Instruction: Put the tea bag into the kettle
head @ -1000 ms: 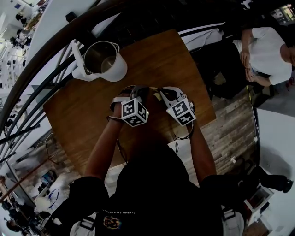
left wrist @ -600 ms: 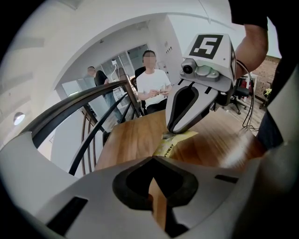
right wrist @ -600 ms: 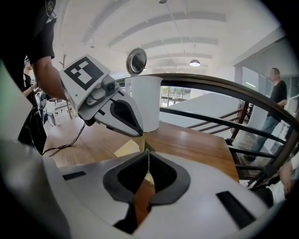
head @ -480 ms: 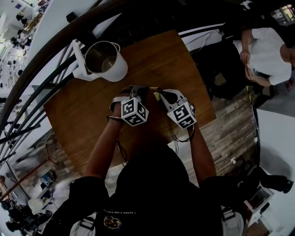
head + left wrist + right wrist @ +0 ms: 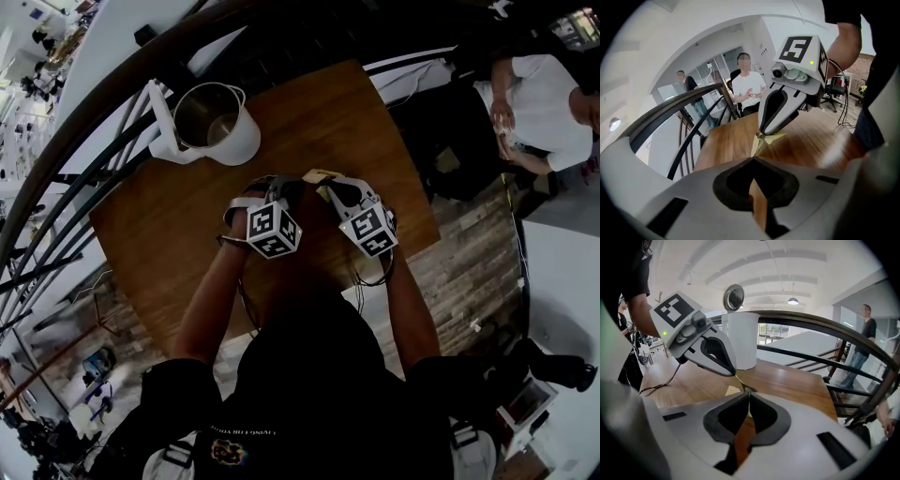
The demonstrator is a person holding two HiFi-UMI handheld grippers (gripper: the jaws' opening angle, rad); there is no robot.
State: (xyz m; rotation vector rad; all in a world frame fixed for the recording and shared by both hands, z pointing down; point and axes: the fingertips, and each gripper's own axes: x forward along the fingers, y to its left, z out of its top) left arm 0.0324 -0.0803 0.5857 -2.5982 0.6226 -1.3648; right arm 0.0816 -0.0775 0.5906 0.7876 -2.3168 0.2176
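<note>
2 pinches hold 1 pale yellow paper tea bag [image 5: 319,175]: the left gripper [image 5: 754,158] and the right gripper [image 5: 746,393] each clamp it, jaws pressed together, near the white kettle [image 5: 240,141], outside it.

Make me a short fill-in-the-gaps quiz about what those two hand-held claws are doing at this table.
The left gripper and the right gripper are both shut on one yellowish ____.
The white kettle stands with its lid ____.
It rests on a table made of ____.
Missing words: tea bag; open; wood.
</note>
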